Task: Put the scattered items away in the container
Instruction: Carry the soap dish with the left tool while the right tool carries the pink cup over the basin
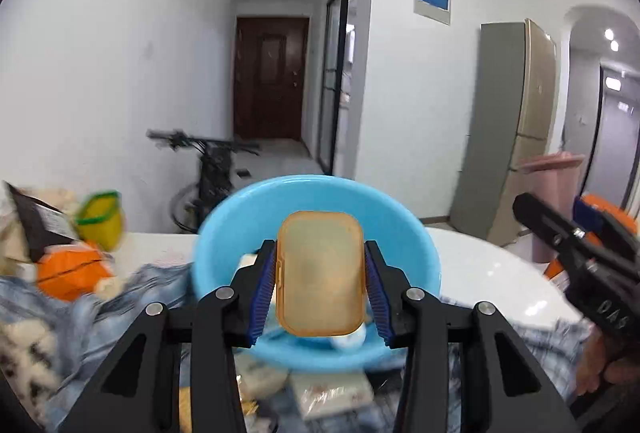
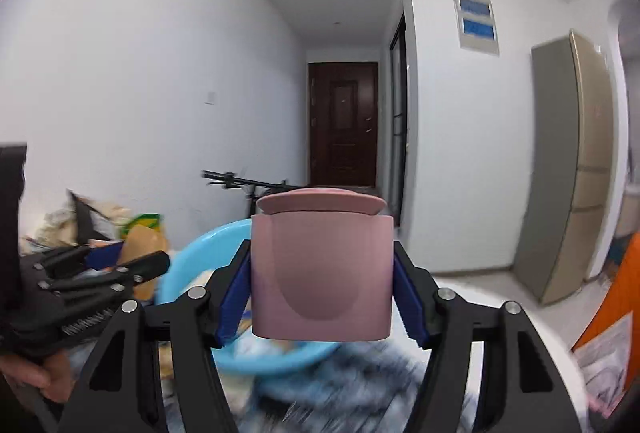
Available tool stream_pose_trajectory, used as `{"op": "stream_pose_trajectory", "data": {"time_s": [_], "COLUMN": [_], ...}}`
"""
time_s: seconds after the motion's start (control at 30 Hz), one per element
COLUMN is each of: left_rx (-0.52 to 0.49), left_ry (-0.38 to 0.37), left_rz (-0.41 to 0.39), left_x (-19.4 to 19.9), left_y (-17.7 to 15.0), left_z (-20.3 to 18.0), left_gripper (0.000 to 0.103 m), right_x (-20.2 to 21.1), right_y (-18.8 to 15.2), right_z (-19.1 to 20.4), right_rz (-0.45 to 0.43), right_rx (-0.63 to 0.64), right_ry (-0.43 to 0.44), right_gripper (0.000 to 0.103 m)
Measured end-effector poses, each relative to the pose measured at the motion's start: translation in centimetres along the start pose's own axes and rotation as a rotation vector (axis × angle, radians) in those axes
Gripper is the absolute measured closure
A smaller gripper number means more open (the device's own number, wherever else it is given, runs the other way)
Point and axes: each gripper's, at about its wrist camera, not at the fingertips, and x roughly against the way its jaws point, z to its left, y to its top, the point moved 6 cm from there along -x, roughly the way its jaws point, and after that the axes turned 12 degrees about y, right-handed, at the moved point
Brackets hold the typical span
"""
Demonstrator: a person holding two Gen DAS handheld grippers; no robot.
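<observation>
My left gripper (image 1: 320,289) is shut on a flat orange translucent box (image 1: 321,273) and holds it over the light blue basin (image 1: 224,233). A white item (image 1: 348,341) lies in the basin under it. My right gripper (image 2: 320,289) is shut on a pink lidded tub (image 2: 320,273), held just right of and above the basin (image 2: 188,257). The right gripper shows at the left wrist view's right edge with the pink tub (image 1: 554,169). The left gripper and orange box (image 2: 140,241) show at the left of the right wrist view.
A blue patterned cloth (image 1: 120,297) covers the white round table (image 1: 492,273). An orange ball-like item (image 1: 72,269), a green-rimmed yellow cup (image 1: 100,217) and bags lie at the left. Packets (image 1: 332,389) lie in front of the basin. An orange pack (image 2: 616,305) is at the right.
</observation>
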Motion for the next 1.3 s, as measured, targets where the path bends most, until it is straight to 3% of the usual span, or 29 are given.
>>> {"op": "stream_pose_trajectory", "data": {"time_s": [0.03,0.23,0.57,0.67,0.77,0.83,0.93,1.07,1.3], "left_rx": [-0.005,-0.023,-0.002,-0.011,-0.019,-0.038,-0.065,-0.038,-0.031], "left_ry": [-0.011,0.128,0.138,0.132,0.182,0.2,0.197,0.167,0.106], "left_rz": [0.016,0.022,0.056,0.157,0.359,0.429,0.464,0.486,0.524], "left_x": [-1.6,-7.6,-8.8,-10.1,-12.2,-13.1,-13.4,-13.3,-14.7], "left_y": [0.6,3.1,3.6,3.4,2.3,1.8,1.4,1.4,0.5], "left_z": [0.0,1.5,2.1,2.0,2.2,2.3,2.2,2.4,1.3], "left_gripper": [0.058,0.058,0.058,0.058,0.058,0.058,0.058,0.058,0.058], "right_x": [-1.4,-8.5,-10.2,-11.9,-14.4,-15.9,-16.7,-16.2,-17.3], "right_y": [0.3,1.6,2.4,1.9,0.3,-1.4,-2.8,-2.5,-2.2], "right_z": [-0.6,-2.6,-2.1,-2.0,-2.5,-2.9,-3.3,-4.0,-3.9], "right_rz": [0.002,0.031,0.094,0.228,0.448,0.616,0.727,0.706,0.702], "right_rx": [-0.009,-0.02,-0.012,-0.021,-0.151,-0.233,-0.303,-0.248,-0.267], "right_ry": [-0.002,0.009,0.071,0.096,0.179,0.209,0.254,0.202,0.222], "right_gripper": [0.04,0.04,0.04,0.04,0.04,0.04,0.04,0.04,0.04]}}
